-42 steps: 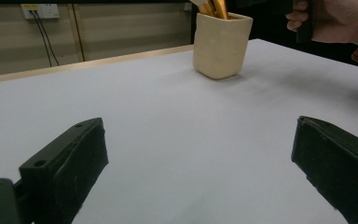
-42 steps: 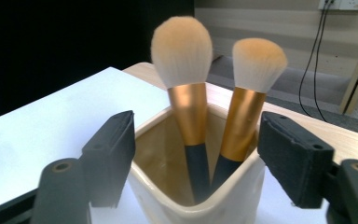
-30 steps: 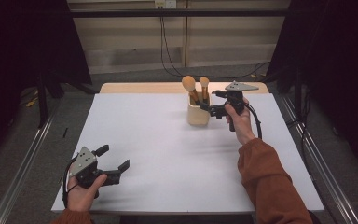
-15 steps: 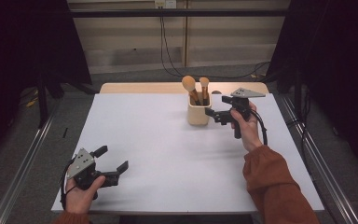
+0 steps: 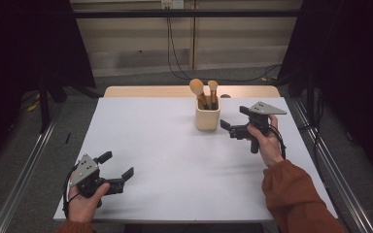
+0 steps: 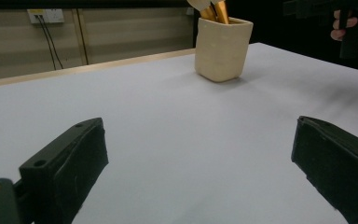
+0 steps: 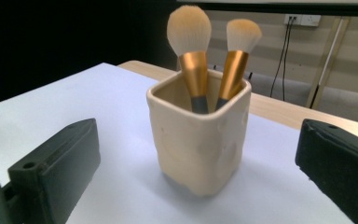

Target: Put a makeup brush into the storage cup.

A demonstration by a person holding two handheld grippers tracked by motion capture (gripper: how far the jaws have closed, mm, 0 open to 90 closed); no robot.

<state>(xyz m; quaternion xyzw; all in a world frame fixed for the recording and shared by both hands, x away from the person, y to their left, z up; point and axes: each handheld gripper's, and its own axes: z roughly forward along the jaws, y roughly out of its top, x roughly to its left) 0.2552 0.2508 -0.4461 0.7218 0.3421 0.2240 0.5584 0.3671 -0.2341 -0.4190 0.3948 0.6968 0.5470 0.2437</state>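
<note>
Right gripper (image 5: pixel 233 121), jaws spread wide and empty just beside cream cup (image 5: pixel 207 118): approach level, centre jaws around cup walls, avoid knocking brushes (image 7: pixel 189 32).

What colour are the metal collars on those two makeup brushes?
Shiny gold on both makeup brushes, clearest in the right gripper view.
</note>
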